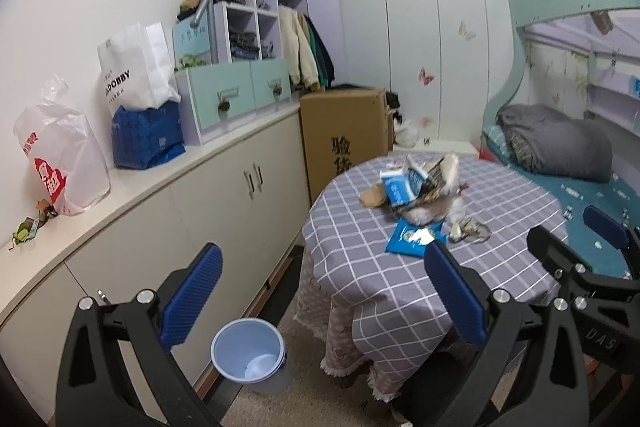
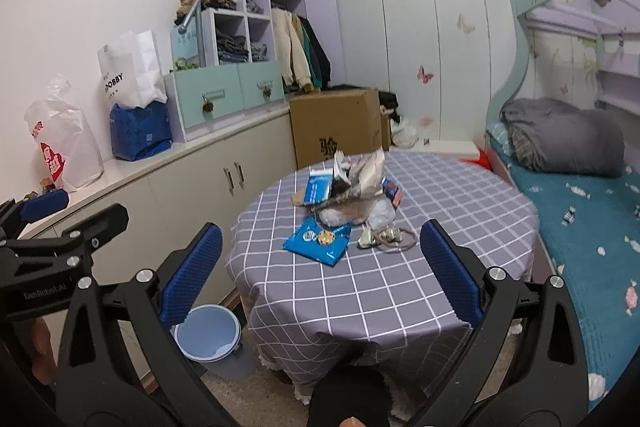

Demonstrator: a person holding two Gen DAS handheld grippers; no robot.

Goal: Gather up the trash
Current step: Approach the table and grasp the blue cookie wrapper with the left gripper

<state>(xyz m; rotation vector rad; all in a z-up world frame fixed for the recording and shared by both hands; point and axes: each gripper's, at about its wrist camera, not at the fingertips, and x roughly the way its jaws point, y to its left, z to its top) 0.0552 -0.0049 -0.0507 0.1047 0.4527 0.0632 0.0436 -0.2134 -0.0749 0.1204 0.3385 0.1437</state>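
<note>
In the left view, the left gripper has its fingers spread wide, holding nothing — the trash sits in a pile on the table, with the bin on the floor just beside it. In the right view, the right gripper is spread and empty too, and the blue wrapper looks light, thin and crinkly — likely best pinched by its near edge.

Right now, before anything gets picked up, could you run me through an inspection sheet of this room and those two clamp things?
Surface: round table under a grey checked cloth, bare near its front edge.
Job's things: blue snack wrapper lying flat; pile of crumpled packets behind it; foil scraps beside it; blue bin on the floor left of the table.
Clutter: white plastic bag and paper shopping bag on the counter.
Grippers: left hand-held gripper open, holding nothing; right hand-held gripper open, holding nothing.
Cables: nothing seen.
Surroundings: cardboard box, wardrobe, bunk bed.
</note>
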